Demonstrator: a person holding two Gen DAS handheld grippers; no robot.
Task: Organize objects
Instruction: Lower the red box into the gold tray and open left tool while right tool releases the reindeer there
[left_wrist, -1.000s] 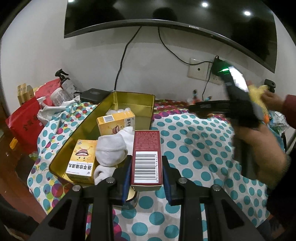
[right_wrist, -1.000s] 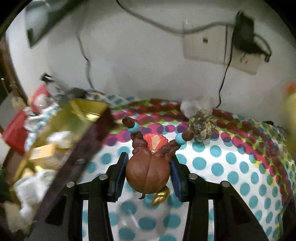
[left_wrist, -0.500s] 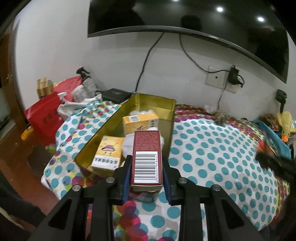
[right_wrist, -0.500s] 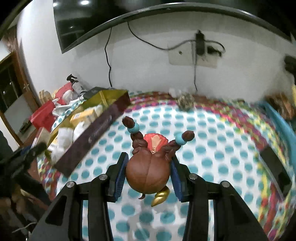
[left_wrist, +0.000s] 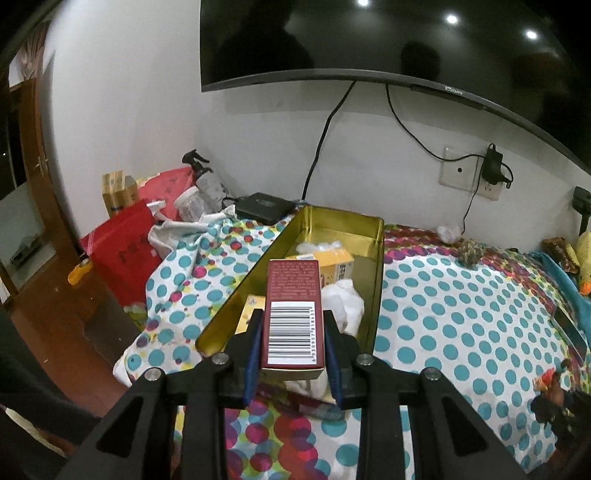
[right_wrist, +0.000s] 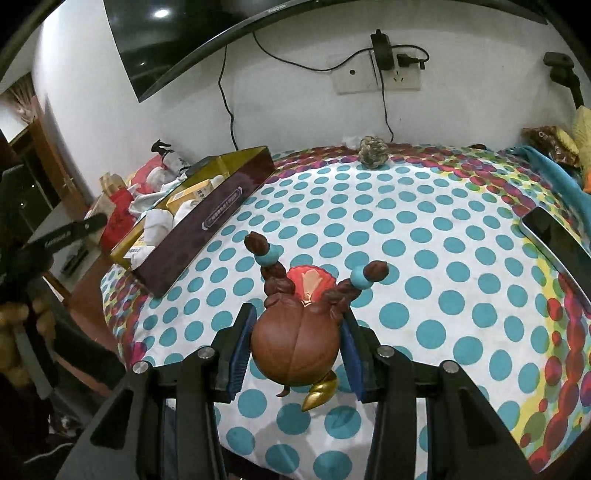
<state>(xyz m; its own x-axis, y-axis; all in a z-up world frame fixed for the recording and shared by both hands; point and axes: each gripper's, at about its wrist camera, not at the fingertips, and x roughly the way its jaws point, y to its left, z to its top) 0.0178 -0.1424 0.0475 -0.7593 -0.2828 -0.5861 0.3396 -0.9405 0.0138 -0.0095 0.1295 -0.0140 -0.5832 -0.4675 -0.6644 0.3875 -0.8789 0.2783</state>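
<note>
Both tongs loaded mid-carry: left tongs (left_wrist: 293, 341) clamped on red box (left_wrist: 291, 317) above near end of gold tin (left_wrist: 376, 258), right tongs (right_wrist: 295, 343) gripping brown figurine (right_wrist: 295, 343) over dotted bedspread (right_wrist: 424, 258); next, likely lower each into tin's free space and release.

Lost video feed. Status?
Left tongs shut on red box, above tin. Right tongs shut on figurine. Tin partly full.
</note>
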